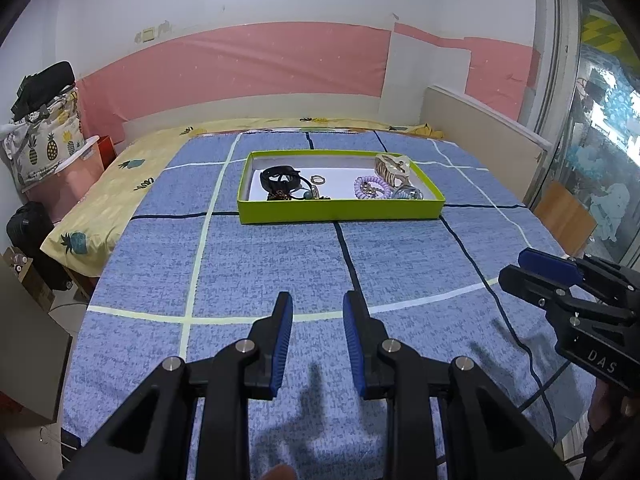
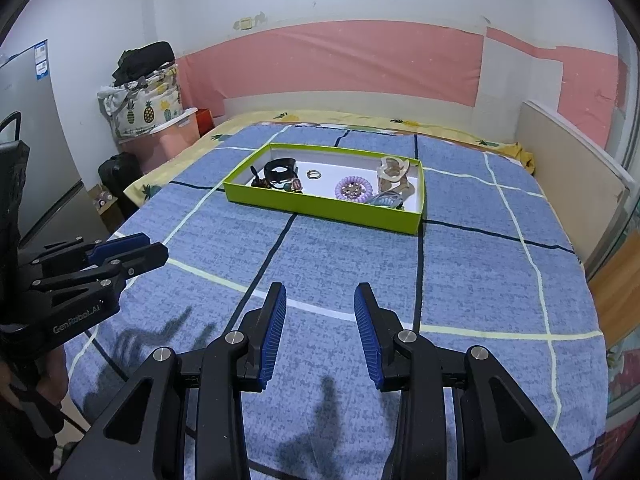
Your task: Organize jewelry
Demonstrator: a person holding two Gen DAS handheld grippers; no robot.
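A shallow green box with a white floor sits on the blue checked bedspread, far ahead of both grippers. Inside lie a black band, a small ring, a purple coil hair tie, a beige hair claw and other small pieces. My left gripper is open and empty, low over the bedspread; it also shows in the right wrist view. My right gripper is open and empty; it shows in the left wrist view.
The bed has a yellow pineapple sheet at its far and left sides. A pink bin with a pineapple bag and a black bag stand left of the bed. A beige board and a glass door are on the right.
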